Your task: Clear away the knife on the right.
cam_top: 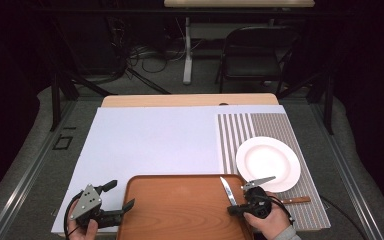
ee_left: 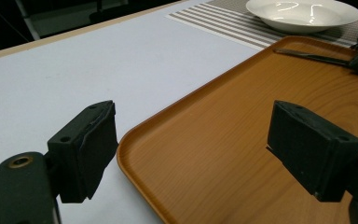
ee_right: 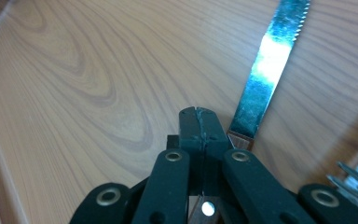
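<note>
Brown wood-grain tray [cam_top: 180, 207], white plate [cam_top: 267, 163], grey-striped placemat [cam_top: 240, 131]

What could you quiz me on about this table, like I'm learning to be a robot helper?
1. True or false: the left gripper has its jaws shut.
2. Fill in: the knife has its blade lying on the wooden ____.
3. Pick one: the white plate sits on A) a chair, B) the striped mat, C) the floor.

Key:
1. False; its jaws stand wide apart, at the near left corner of the tray.
2. Tray.
3. B.
</note>
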The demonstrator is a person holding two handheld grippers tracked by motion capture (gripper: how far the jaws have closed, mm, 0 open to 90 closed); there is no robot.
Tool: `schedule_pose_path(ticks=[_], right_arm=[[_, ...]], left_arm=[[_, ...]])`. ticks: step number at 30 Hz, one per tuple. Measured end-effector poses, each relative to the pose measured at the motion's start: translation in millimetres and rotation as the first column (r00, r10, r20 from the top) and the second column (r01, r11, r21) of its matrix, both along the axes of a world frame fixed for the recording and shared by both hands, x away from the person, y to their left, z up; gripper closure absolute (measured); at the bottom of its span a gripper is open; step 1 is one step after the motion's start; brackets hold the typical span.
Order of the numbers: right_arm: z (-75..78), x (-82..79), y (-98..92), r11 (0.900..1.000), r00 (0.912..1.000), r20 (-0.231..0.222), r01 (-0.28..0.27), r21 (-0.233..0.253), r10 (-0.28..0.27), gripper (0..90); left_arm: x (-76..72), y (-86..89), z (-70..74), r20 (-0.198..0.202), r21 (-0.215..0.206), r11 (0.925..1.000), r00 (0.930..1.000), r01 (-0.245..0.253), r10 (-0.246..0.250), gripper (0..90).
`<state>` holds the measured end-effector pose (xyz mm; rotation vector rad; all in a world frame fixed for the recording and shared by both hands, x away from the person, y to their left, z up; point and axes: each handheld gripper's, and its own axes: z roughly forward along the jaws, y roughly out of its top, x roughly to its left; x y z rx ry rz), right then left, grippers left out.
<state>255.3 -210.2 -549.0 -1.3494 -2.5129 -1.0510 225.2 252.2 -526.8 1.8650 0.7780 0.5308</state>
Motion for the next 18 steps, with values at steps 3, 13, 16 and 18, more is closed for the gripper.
schedule_pose_path(ticks=[3,13,16,18], right_arm=[[-0.5,-1.4,-3.8,1.000,0.9999,0.001,0.012,0.006,-0.012,90.0],[0.1,-3.8,-13.2,0.999,0.9990,-0.018,0.041,0.001,-0.041,90.0],[0.3,-4.1,-14.1,0.999,0.9987,-0.020,0.046,-0.001,-0.046,90.0],[0.5,-4.1,-14.5,0.999,0.9988,-0.021,0.044,-0.004,-0.044,90.0]], left_arm=[[0.2,0.2,-0.1,-0.001,0.001,1.0000,1.0000,-0.002,0.002,15.9],[0.3,0.2,-0.3,-0.002,-0.001,1.0000,1.0000,-0.005,0.005,15.9],[0.2,0.3,-0.2,-0.002,0.000,1.0000,1.0000,-0.005,0.005,15.9],[0.1,0.2,-0.2,-0.001,0.000,1.0000,1.0000,-0.004,0.004,15.9]])
